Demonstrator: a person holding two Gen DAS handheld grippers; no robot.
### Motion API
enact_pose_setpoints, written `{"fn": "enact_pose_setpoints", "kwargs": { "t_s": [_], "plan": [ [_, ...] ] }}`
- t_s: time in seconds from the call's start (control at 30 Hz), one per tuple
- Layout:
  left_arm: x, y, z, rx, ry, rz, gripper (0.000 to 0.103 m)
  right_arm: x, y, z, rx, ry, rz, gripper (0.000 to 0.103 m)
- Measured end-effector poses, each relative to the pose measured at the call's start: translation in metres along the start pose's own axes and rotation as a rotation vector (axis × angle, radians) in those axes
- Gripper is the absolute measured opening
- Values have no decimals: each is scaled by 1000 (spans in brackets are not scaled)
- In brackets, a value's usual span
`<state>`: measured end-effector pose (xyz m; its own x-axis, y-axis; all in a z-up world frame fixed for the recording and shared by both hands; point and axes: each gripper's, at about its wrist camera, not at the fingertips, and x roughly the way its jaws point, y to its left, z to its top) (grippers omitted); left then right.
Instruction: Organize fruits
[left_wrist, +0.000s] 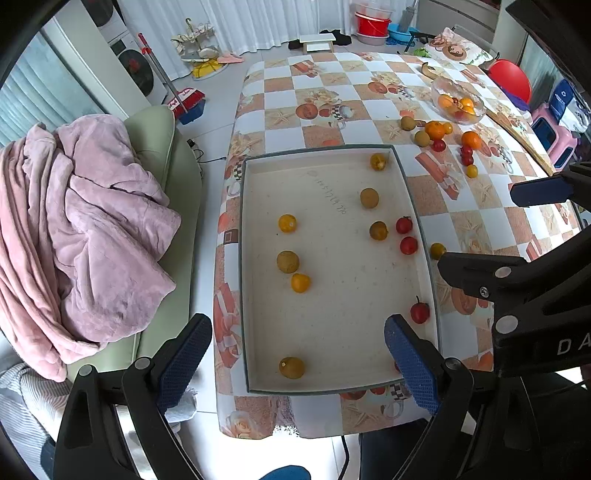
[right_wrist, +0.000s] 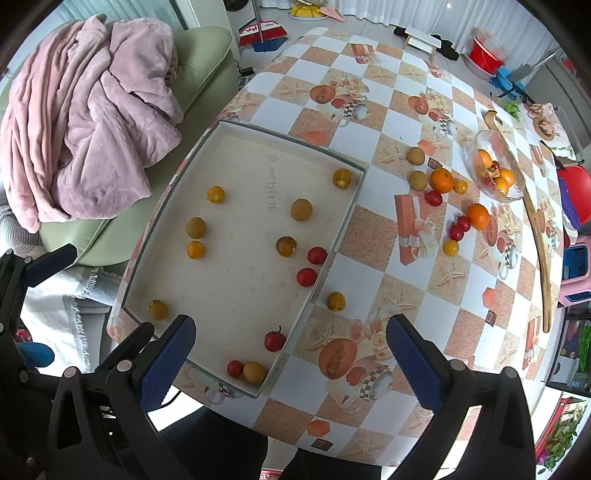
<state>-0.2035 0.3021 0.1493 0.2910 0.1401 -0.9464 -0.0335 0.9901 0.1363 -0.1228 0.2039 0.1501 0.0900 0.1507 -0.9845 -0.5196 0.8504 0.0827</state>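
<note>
Judging by the spread, looks a little past halfway, with more fruit lying in the tray (right_wrist: 288, 137) than loose on the bench (right_wrist: 369, 236). Starting at the left, shows a pink blanket (right_wrist: 92, 110) heaped on a green sofa (right_wrist: 207, 62), no part of the job.

Next, finds the left claw (left_wrist: 297, 328) spread wide and holding nothing, hanging above the tray's near end. Counts twelve pieces inside the tray: four red cherry tomatoes (right_wrist: 306, 277) toward its right wall, and eight small yellow to brownish round fruits (right_wrist: 301, 209) scattered across the floor, kind hard to tell.

Finds the right claw (right_wrist: 291, 328) likewise wide and empty, poised over the tray's near right corner and the bench beside it. Just outside the tray's right wall, spots one stray yellow fruit (right_wrist: 335, 301), probably the easiest next pick.

Farther right, well apart from the tray, counts nine loose pieces:
- two tangerines (right_wrist: 441, 180)
- two brownish round fruits (right_wrist: 418, 180)
- three loose cherry tomatoes (right_wrist: 433, 198)
- two small yellow ones (right_wrist: 450, 247)

Beyond those, shows a glass bowl (right_wrist: 484, 138) holding several orange and red pieces, too overlapped to count. Leaves at least ten loose pieces to gather, assuming the tray as destination. Cannot tell whether to move the bowl's contents as well.
</note>
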Motion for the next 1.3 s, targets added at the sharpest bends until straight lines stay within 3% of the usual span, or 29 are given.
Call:
{"fn": "enact_pose_setpoints", "kwargs": {
  "t_s": [1.3],
  "plan": [
    [-1,-11,-2,31,-2,-19,95,0,1,-1,4,-1,0,103]
  ]
}}
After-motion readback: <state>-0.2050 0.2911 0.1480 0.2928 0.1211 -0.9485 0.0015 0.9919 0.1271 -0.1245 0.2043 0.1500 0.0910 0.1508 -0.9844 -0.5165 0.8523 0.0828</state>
